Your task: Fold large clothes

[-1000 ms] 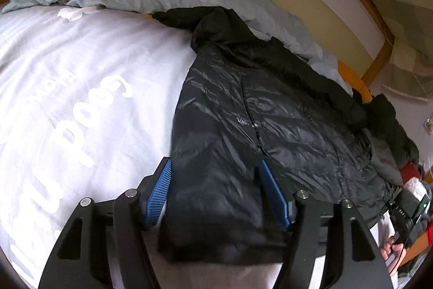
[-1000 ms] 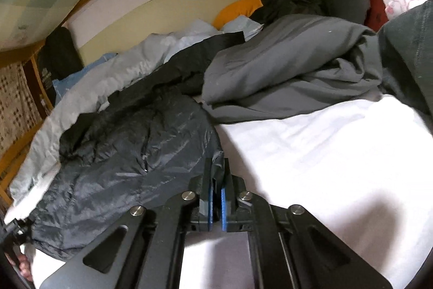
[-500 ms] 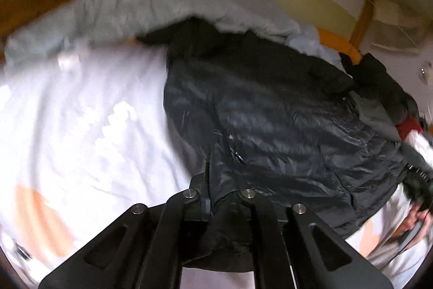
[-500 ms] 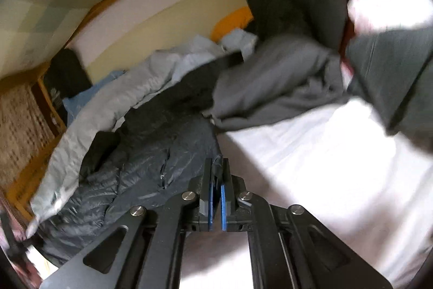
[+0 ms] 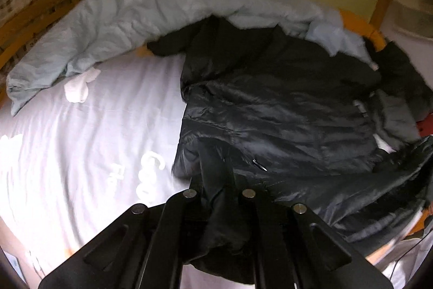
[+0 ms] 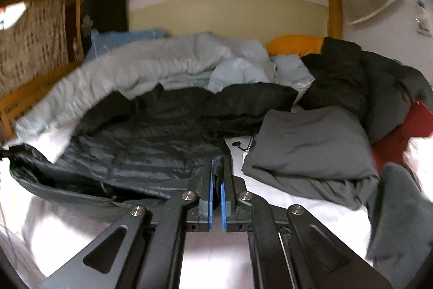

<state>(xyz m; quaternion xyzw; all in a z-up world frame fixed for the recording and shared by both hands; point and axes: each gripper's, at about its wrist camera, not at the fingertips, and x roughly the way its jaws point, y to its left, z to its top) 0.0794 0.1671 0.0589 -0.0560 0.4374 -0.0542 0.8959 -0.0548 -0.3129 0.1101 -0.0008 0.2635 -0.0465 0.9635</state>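
Both grippers clenched on the black puffer jacket (image 5: 284,110)'s hem

We lift evenly — left gripper (image 5: 216,197), right gripper (image 6: 215,180) — hem seemingly taut.

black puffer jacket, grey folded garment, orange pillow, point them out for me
black puffer jacket (image 5: 284,110), left wrist view, on its quilted front panel
grey folded garment (image 6: 308,145), right wrist view, on its flat top face
orange pillow (image 6: 295,44), right wrist view, on its visible upper side
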